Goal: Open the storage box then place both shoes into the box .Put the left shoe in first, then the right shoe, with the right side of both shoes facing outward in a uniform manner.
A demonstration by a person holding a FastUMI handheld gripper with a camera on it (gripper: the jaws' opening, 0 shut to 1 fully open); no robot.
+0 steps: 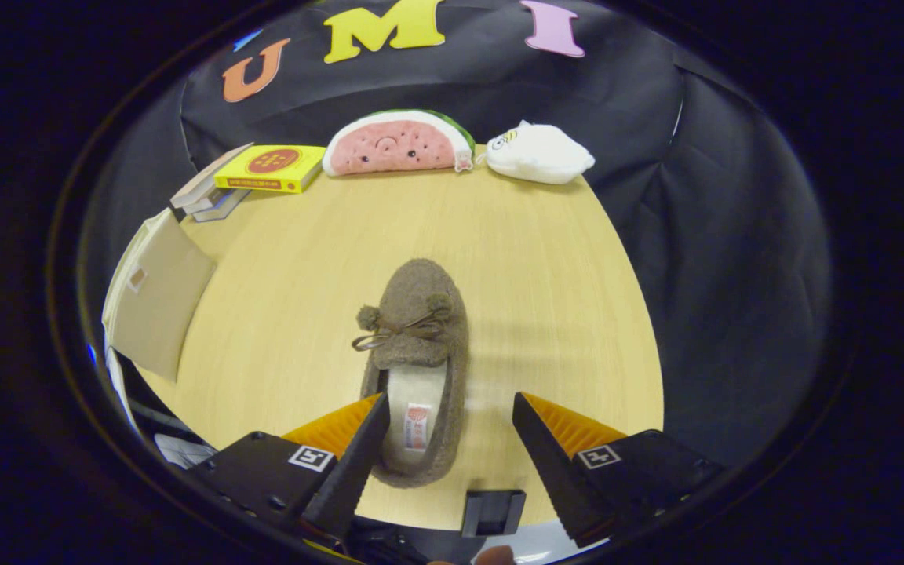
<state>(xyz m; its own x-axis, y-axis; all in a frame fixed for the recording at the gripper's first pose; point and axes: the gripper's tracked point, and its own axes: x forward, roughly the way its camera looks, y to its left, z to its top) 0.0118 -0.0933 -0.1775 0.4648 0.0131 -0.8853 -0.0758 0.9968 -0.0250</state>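
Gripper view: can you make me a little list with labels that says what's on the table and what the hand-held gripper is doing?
surface: light wooden table
shoe: one fuzzy brown slipper with a bow, toe pointing away, heel between the fingers
hand-held gripper: open, fingers either side of the slipper's heel, not pressing it
box: beige flap of the storage box, off to the slipper's left
far edge: yellow book on stacked books, watermelon plush, white plush

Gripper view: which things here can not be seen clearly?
- Slipper: its heel end sits between the open gripper fingers; the left finger covers one side.
- Slipper's insole label: too small to read.
- Storage box: beside the books, partly cut off; inside hidden.
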